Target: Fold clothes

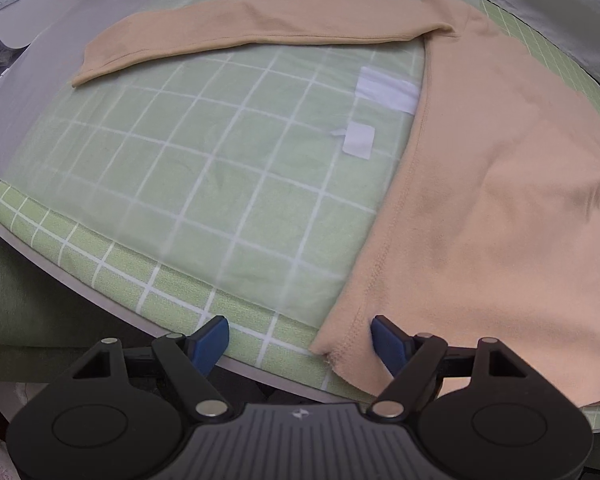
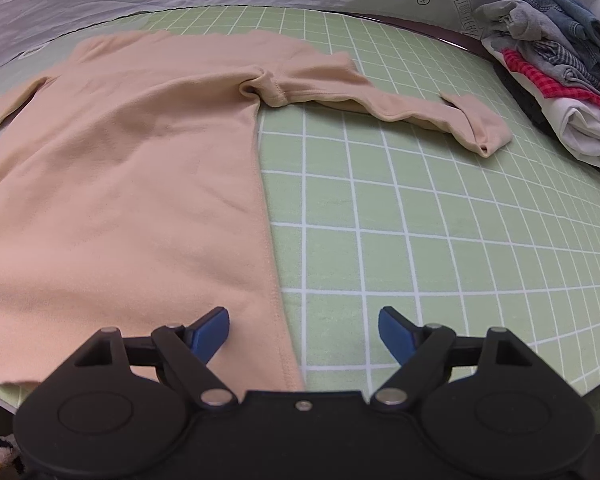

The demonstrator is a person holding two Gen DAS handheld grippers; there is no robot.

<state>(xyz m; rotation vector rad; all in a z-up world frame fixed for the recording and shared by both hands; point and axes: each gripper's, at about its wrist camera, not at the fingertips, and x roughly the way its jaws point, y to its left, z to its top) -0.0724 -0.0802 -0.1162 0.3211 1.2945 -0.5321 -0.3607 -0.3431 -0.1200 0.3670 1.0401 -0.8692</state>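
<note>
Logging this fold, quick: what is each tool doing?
Left tool: open, holding nothing, over the shirt's hem corner.
Right tool: open, holding nothing.

Peach long-sleeved top, spread flat and unfolded

The peach top (image 2: 132, 184) lies smooth on the green checked cloth, hem at the near edge, collar at the far one. Its left sleeve (image 1: 236, 36) stretches straight out sideways; its right sleeve (image 2: 400, 104) runs outward too, rumpled at the armpit, with the cuff doubled back.

Black tool (image 1: 300, 340) — blue pads (image 2: 212, 334)
</note>
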